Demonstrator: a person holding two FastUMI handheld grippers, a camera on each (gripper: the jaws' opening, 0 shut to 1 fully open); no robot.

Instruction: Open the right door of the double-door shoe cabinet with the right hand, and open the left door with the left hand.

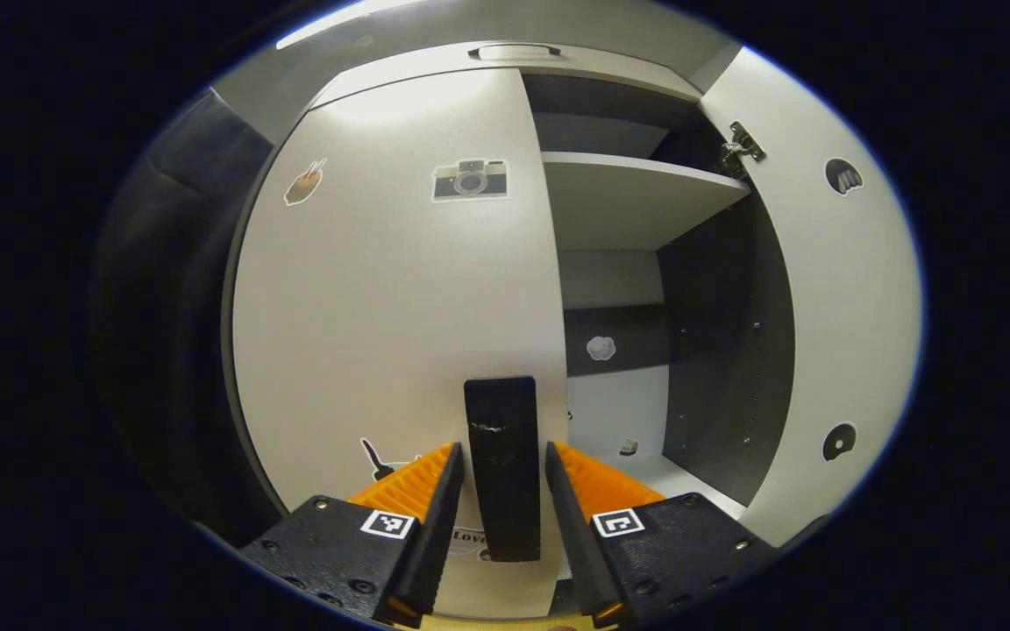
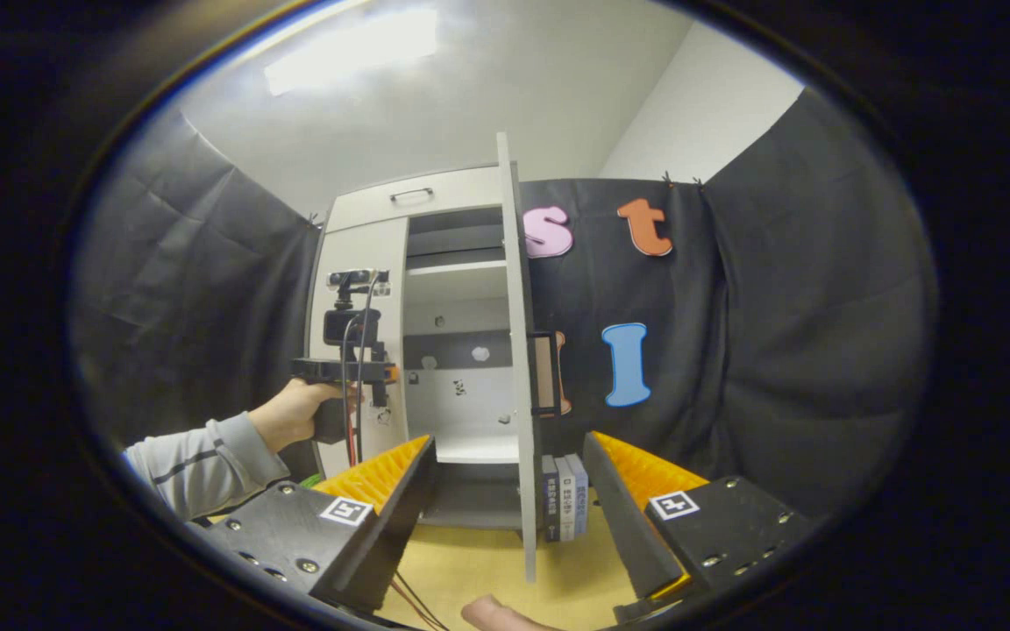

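Straight ahead of my left gripper [image 1: 502,486] stands the left door [image 1: 391,289] of the cabinet [image 1: 514,57], closed flat against the carcass. Its black handle [image 1: 502,464] runs upright along the door's right edge, and it sits between my two orange fingers [image 1: 413,482]. Small gaps show on both sides of the handle, so the claw is spread around it, not yet pinching. Stickers dot the door face, a camera sticker [image 1: 470,179] near the top edge.

Beside that door the right half of the cabinet is open. I see a shelf [image 1: 636,197] across the upper part and the dark inner side wall below it. The right door [image 1: 829,324] is swung out wide at the right side, with a metal hinge [image 1: 742,147] near its top corner.

From my right gripper view, the right door [image 2: 515,350] stands edge-on, straight out from the cabinet [image 2: 417,197], its handle [image 2: 544,374] on the outer face. My right gripper [image 2: 509,491] hangs back from it with its fingers [image 2: 382,473] spread wide, the door's edge between them but touching neither. Farther off, a hand [image 2: 295,412] in a grey sleeve [image 2: 198,464] holds the left gripper [image 2: 387,372] up at the closed left door [image 2: 360,342]. Some books [image 2: 565,495] stand on the wooden floor [image 2: 479,561] just past the open door's bottom edge.
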